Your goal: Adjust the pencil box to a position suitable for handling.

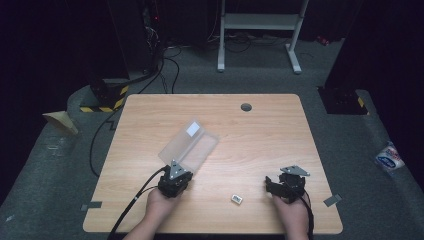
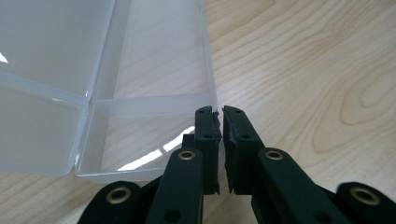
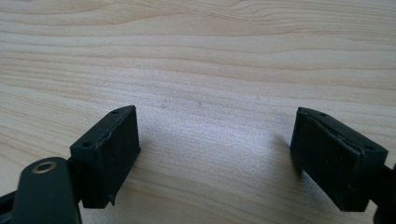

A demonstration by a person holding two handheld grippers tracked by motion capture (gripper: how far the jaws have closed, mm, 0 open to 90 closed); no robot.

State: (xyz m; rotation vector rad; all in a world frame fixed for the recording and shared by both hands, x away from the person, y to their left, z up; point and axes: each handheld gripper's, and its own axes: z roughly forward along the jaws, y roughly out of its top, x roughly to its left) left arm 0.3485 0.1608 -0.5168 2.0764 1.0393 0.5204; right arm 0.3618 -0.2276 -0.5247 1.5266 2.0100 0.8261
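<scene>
Black left tool [image 2: 219,112] pinches the clear plastic compartment box's [image 2: 154,100] corner wall; pull gently, keeping it flat on the wooden counter [image 1: 260,140]. Right tool [image 3: 215,140] rests released.

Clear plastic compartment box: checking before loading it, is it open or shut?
Open: the clear plastic compartment box lies with its lid swung back, compartments exposed.

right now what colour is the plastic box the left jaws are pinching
Clear, frosted-white see-through plastic box, with a white label on its lid; the left gripper view shows it best.
</scene>
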